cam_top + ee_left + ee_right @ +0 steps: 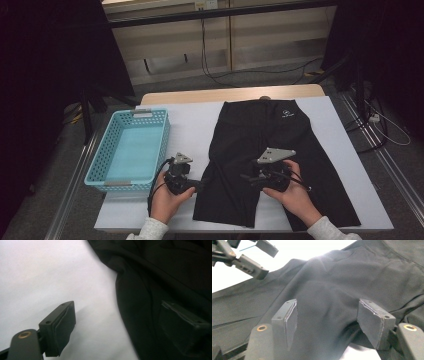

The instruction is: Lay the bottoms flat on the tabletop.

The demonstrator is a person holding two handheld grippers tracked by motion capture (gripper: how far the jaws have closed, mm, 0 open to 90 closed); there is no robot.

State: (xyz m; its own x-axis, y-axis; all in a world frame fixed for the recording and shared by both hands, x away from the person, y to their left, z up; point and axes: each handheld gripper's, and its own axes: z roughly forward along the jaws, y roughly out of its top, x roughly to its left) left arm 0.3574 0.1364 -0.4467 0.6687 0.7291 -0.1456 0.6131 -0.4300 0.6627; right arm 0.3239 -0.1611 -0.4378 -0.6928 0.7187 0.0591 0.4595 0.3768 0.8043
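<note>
A pair of black shorts [260, 135] lies flat on the white-covered table [192, 125], waistband at the far side. My left gripper [198, 184] sits low at the outer edge of the left leg. In the left gripper view, the left gripper [122, 330] is open: one jaw is over the white cover, the other over the black cloth [162, 270], and the hem edge runs between them. My right gripper [246, 177] rests on the shorts near the crotch. In the right gripper view, the right gripper [330, 322] is open with a slack hump of fabric [337, 277] between its pads.
A light blue plastic basket [162, 145] stands at the table's left, close to my left hand. Bare white cover lies between basket and shorts and along the right side. In the right gripper view, the left gripper [249, 262] shows at upper left. Cables cross the floor behind the table.
</note>
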